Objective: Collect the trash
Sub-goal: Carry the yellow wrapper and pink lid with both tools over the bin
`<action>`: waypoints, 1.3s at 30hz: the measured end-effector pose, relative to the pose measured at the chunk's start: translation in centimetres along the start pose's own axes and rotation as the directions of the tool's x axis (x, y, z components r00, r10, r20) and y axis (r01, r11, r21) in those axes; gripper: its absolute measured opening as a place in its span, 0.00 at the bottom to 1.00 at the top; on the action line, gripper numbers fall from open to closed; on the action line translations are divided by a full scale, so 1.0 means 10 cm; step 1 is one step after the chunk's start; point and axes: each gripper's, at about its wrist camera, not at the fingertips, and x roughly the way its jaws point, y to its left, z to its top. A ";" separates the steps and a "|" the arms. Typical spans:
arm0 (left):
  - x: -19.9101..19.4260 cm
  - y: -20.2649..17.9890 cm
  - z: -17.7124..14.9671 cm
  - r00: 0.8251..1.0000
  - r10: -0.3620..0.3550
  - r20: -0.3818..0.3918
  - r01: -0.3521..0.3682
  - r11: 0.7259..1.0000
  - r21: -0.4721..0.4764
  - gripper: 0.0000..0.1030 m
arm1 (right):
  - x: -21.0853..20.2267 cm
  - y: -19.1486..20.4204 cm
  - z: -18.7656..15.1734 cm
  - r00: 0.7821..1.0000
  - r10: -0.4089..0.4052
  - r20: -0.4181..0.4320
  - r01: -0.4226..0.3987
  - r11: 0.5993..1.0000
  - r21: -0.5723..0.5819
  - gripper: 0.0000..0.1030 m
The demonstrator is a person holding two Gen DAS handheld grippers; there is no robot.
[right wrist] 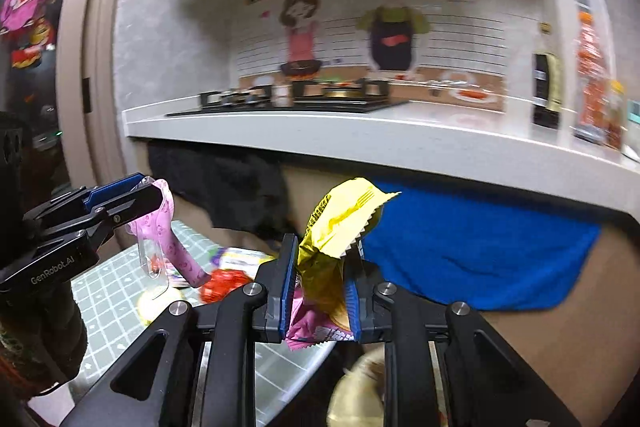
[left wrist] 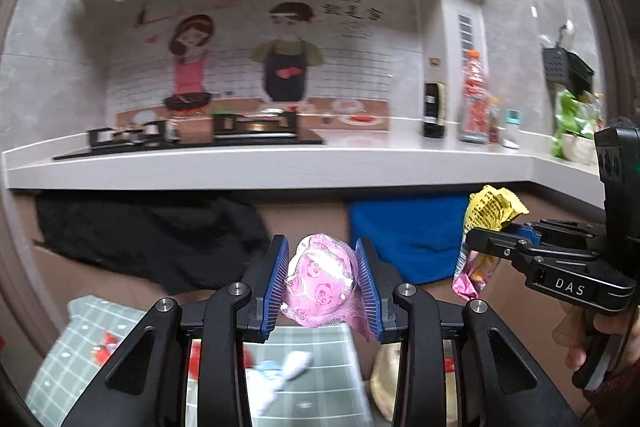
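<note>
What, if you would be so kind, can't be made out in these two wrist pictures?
- Trash bin: in neither view, so the drop-off spot is unknown.
- Litter on the green checked tablecloth: both views, hidden behind the gripper arms and blurred.
- Print on the crumpled yellow foil wrapper: too small and smeared in both.
- Labels of the bottles on the white counter: motion blur.

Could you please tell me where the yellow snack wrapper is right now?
The yellow snack wrapper is pinched in the right claw, lifted in front of the blue cloth under the counter; the left wrist view shows it at far right.
</note>
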 end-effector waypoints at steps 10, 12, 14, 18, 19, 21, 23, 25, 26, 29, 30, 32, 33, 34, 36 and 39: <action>0.72 -0.68 -0.35 0.981 -0.162 -0.112 0.160 0.987 -0.019 0.35 | -0.04 -0.80 -0.48 0.996 -0.084 -0.038 0.088 0.989 0.121 0.20; 0.87 -0.76 -0.44 0.973 -0.181 -0.144 0.179 0.983 -0.031 0.35 | -0.01 -0.92 -0.58 0.994 -0.096 -0.054 0.102 0.985 0.136 0.20; 1.00 -0.81 -0.53 0.965 -0.200 -0.169 0.195 0.980 -0.045 0.35 | 0.04 -1.00 -0.65 0.992 -0.107 -0.068 0.116 0.982 0.146 0.20; 1.24 -0.94 -0.70 0.950 -0.222 -0.222 0.215 0.975 -0.055 0.35 | 0.12 -1.17 -0.80 0.989 -0.113 -0.095 0.128 0.978 0.168 0.20; 1.30 -0.99 -0.75 0.945 -0.229 -0.234 0.222 0.973 -0.055 0.35 | 0.15 -1.21 -0.83 0.988 -0.119 -0.102 0.135 0.976 0.169 0.20; 1.41 -1.06 -0.84 0.937 -0.239 -0.256 0.232 0.971 -0.056 0.35 | 0.21 -1.28 -0.89 0.985 -0.128 -0.114 0.146 0.974 0.171 0.20; 1.51 -1.10 -0.91 0.928 -0.250 -0.278 0.242 0.968 -0.063 0.35 | 0.26 -1.37 -0.96 0.985 -0.118 -0.130 0.141 0.971 0.193 0.20; 1.60 -1.12 -0.99 0.917 -0.259 -0.305 0.247 0.966 -0.079 0.35 | 0.33 -1.44 -1.02 0.984 -0.104 -0.148 0.135 0.967 0.217 0.20; 1.63 -1.13 -1.01 0.914 -0.261 -0.310 0.248 0.965 -0.083 0.35 | 0.35 -1.46 -1.04 0.982 -0.104 -0.154 0.137 0.966 0.221 0.20; 1.72 -1.12 -1.07 0.905 -0.272 -0.326 0.252 0.962 -0.104 0.35 | 0.40 -1.51 -1.11 0.981 -0.101 -0.168 0.138 0.963 0.231 0.21; 1.76 -1.12 -1.09 0.902 -0.277 -0.333 0.253 0.961 -0.113 0.35 | 0.43 -1.53 -1.14 0.980 -0.097 -0.173 0.137 0.962 0.237 0.21; 1.81 -1.11 -1.11 0.896 -0.283 -0.342 0.255 0.959 -0.126 0.35 | 0.46 -1.55 -1.18 0.978 -0.094 -0.184 0.138 0.961 0.241 0.21; 1.83 -1.11 -1.11 0.893 -0.288 -0.347 0.257 0.957 -0.132 0.35 | 0.48 -1.56 -1.20 0.978 -0.093 -0.188 0.138 0.960 0.244 0.21; 1.85 -1.11 -1.13 0.888 -0.295 -0.352 0.262 0.955 -0.139 0.35 | 0.51 -1.58 -1.22 0.977 -0.090 -0.193 0.137 0.958 0.251 0.22; 1.88 -1.11 -1.14 0.888 -0.295 -0.353 0.262 0.955 -0.139 0.35 | 0.54 -1.60 -1.25 0.977 -0.081 -0.199 0.133 0.956 0.263 0.22; 1.93 -1.07 -1.15 0.874 -0.337 -0.349 0.293 0.940 -0.174 0.37 | 0.62 -1.61 -1.31 0.976 -0.061 -0.209 0.119 0.954 0.276 0.25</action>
